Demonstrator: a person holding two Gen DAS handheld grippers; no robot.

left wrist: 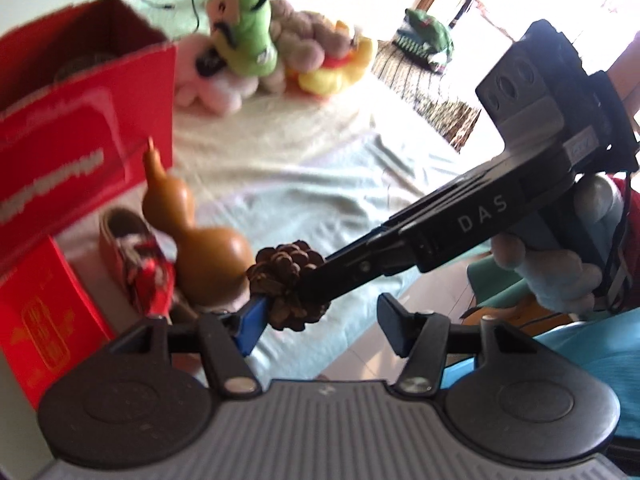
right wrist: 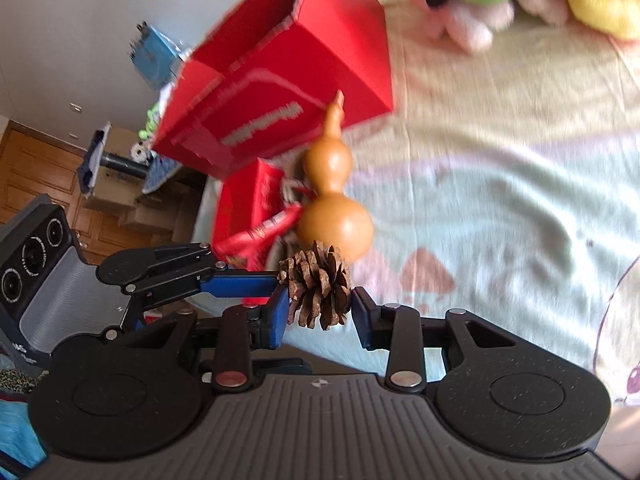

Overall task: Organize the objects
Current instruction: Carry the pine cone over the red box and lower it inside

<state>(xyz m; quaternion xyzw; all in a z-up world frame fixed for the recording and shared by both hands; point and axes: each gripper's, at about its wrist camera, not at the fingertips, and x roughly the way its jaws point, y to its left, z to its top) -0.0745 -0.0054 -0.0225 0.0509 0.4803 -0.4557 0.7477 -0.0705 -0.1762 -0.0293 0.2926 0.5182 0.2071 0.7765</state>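
Two sets of tongs meet at one pine cone (right wrist: 318, 290), held clear above the pale bedsheet (right wrist: 500, 200). The right tongs (right wrist: 320, 312) grip it, their blue pads pressing its scales from either side. The left tongs (left wrist: 320, 320) stand partly open: in the left wrist view the near-left blue finger (left wrist: 250, 326) touches the cone (left wrist: 290, 280), while the other finger is apart from it, so they do not clamp it.

This looks like the carry step of tidying up: the cone is picked and wants a home, most likely the big open red box (right wrist: 304, 68) standing far left on the bed. The next move calls for a lift high enough to clear the box rim, then travel left and away, then release over the opening; the left tongs ought to back off first, since they crowd the cone.

A tan gourd (right wrist: 332, 196) stands upright just beyond the cone, directly on the way to the box, and could be knocked over. Beside it lie a smaller red box (left wrist: 44, 312) and a red patterned wrapper (left wrist: 148, 272). Plush toys (left wrist: 256, 40) are heaped at the far end, well apart. A gloved hand (left wrist: 548, 272) holds the right tool.
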